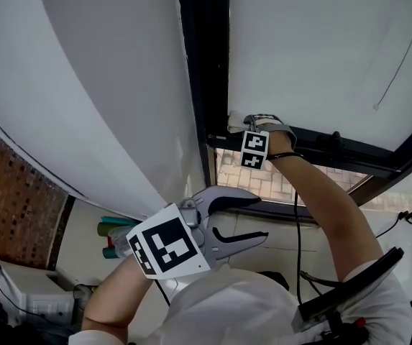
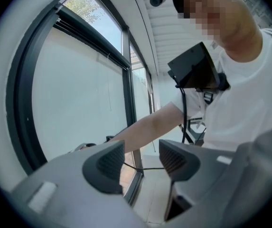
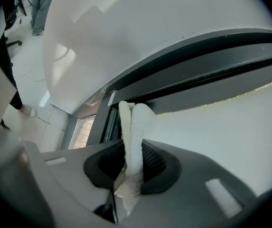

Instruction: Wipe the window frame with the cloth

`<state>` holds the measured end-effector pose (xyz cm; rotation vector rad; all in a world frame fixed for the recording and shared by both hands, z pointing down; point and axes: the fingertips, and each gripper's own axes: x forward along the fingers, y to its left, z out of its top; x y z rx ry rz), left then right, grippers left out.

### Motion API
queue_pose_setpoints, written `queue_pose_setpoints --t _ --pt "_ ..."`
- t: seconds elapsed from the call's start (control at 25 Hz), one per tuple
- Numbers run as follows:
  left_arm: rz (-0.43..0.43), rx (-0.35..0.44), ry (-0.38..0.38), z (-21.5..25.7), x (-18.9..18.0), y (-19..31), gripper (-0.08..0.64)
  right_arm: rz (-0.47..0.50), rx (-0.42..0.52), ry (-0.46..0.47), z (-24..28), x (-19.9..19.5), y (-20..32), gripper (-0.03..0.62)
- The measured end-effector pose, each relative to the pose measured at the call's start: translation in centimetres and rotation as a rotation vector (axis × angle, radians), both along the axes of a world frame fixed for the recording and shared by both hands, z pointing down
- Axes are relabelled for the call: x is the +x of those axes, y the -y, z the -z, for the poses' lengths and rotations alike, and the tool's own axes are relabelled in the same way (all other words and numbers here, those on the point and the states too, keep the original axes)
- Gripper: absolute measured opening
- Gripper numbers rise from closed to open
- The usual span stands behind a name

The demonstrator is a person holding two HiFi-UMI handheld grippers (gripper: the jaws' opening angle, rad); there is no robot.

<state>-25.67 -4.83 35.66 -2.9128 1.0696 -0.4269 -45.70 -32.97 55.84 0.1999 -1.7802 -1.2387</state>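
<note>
The right gripper (image 1: 247,123) is raised to the far side of the scene, at the corner where the dark upright of the window frame (image 1: 204,63) meets its horizontal bar. Its jaws are closed tight on the cloth (image 1: 234,120), a white towelling piece folded between them. In the right gripper view the cloth (image 3: 136,122) stands up out of the right gripper (image 3: 135,152) as two soft folds. Its top edge is pressed against the underside of the window frame (image 3: 211,56) just beside that corner, and a loose end hangs down below the jaws. The marker cube (image 1: 254,150) on this gripper faces the head camera, and the person's forearm (image 1: 324,196) runs from it down to the right.

The left gripper (image 1: 262,218) is held low and near, well apart from the cloth and below the frame's corner. In its own view the left gripper (image 2: 142,158) has its jaws a moderate way apart and grips nothing. Between its dark pads only the person's forearm, a thin cable (image 2: 143,168) and the lower part of the window frame (image 2: 22,103) show, farther off.
</note>
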Motion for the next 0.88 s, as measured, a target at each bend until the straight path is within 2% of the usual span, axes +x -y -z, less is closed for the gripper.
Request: queue_pose_setpoints --t 0.2,0.36,0.56,0.72,0.88 --pt "-0.044 0.004 -0.004 0.4 1.0 0.2 0.244 0.028 -0.078 -0.021 -0.7 1.6 -2.5 0.07" --pt "-0.088 0.007 -0.004 0.6 2.5 1.0 0.244 0.042 -0.149 0.017 -0.1 3.2 -4.5 0.071" --pt "-0.164 0.013 -0.005 0.9 5.7 2.6 0.243 0.073 -0.146 0.077 2.2 6.9 -5.8 0.069" --pt "-0.227 0.031 -0.009 1.4 8.8 4.1 0.244 0.087 -0.11 0.135 7.0 11.7 -6.6 0.069" --pt "-0.279 0.034 -0.015 1.5 12.2 5.3 0.244 0.037 -0.088 0.197 9.7 19.1 -4.7 0.071"
